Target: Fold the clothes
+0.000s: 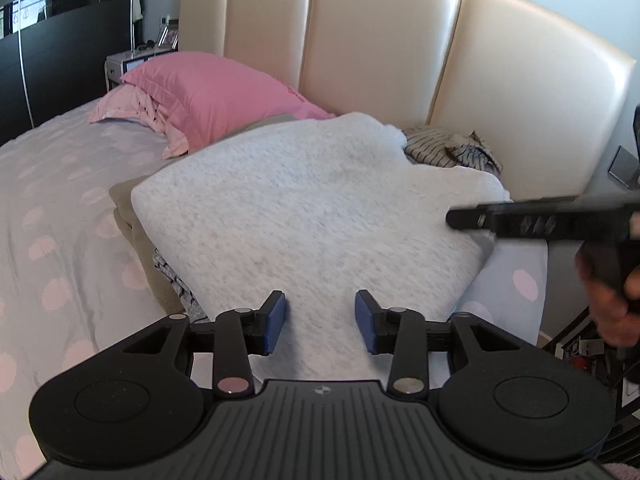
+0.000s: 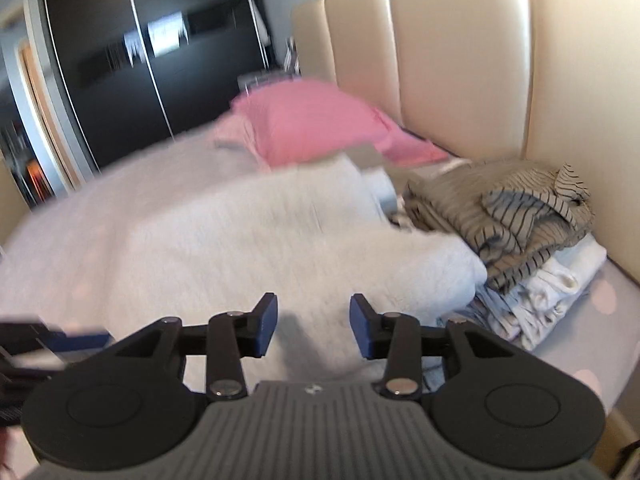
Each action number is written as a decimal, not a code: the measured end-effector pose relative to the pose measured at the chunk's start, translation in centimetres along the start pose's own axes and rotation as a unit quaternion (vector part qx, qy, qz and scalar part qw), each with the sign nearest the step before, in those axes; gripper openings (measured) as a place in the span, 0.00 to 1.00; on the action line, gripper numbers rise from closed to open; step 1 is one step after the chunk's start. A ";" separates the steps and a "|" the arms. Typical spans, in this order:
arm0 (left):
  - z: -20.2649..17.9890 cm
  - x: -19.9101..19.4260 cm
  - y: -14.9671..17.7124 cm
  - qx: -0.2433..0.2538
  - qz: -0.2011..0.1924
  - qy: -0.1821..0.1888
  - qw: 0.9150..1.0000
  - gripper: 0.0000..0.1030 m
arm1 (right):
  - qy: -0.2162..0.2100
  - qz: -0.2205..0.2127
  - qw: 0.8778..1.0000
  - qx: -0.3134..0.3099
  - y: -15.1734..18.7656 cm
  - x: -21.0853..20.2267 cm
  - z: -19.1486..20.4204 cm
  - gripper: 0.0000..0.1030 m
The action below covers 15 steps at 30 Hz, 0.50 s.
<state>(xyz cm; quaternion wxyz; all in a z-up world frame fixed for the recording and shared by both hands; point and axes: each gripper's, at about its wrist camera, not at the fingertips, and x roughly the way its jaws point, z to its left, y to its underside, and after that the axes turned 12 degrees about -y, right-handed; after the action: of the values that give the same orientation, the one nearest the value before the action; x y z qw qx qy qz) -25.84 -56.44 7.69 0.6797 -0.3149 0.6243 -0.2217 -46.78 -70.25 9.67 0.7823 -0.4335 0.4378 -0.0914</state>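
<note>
From the left wrist, the left claw (image 1: 320,321) stands partly open and empty above the near edge of the pale grey garment (image 1: 312,208), which lies folded on the bed (image 1: 60,216); the right claw's arm juts in at the right, blurred. From the right wrist, smeared by motion, the right claw (image 2: 313,326) gapes over the same garment, seemingly gripping nothing; the striped pile (image 2: 516,220) sits beside the headboard (image 2: 480,72).

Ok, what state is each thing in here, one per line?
Left gripper: open, nothing between the pads.
Right gripper: open, empty.
White fleece garment: folded flat on the bed.
Striped clothes: crumpled atop a pile by the headboard.
Pink pillow: lying on another pillow.
</note>
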 end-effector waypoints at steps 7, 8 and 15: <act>1.4 2.4 0.4 -0.050 0.023 0.019 0.998 0.38 | 0.020 0.037 0.999 0.004 0.7 2.6 -0.8 0.41; 1.4 2.3 0.4 -0.048 0.019 0.017 0.999 0.38 | 0.022 0.037 0.999 0.004 0.6 2.5 -0.8 0.41; 1.8 -0.6 0.6 -0.047 -0.013 0.007 0.999 0.38 | 0.036 0.000 0.999 -0.016 0.1 -0.1 1.6 0.41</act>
<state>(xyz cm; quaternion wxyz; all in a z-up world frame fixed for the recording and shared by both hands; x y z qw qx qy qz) -24.22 -55.36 7.74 0.6571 -0.3532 0.6342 -0.2032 -45.70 -69.17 10.04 0.7592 -0.4424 0.4668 -0.0999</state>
